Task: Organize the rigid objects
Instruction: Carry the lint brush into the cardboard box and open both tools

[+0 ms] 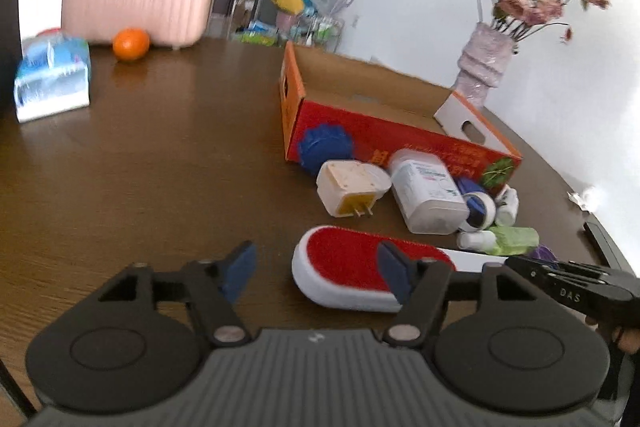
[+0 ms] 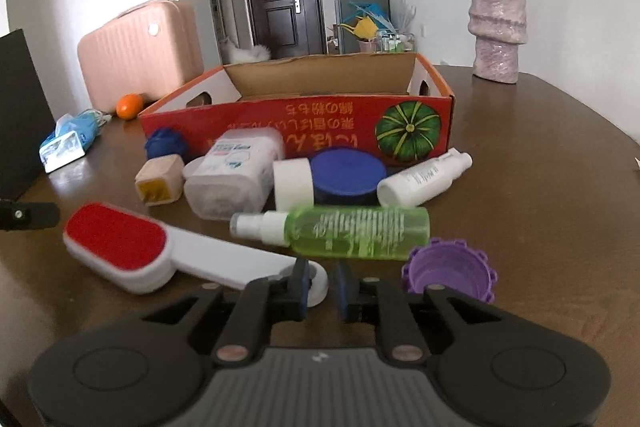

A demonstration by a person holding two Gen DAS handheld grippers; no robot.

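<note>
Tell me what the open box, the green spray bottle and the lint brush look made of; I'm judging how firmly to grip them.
Box: corrugated cardboard, glossy red print outside, bare brown inside. Spray bottle: clear green plastic, probably; light passes through. Lint brush: smooth white plastic body, seemingly, with fuzzy red fabric pad.

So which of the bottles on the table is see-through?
The green spray bottle, lying on its side nearest the right gripper. The white bottle by the box's pumpkin picture is opaque.
</note>
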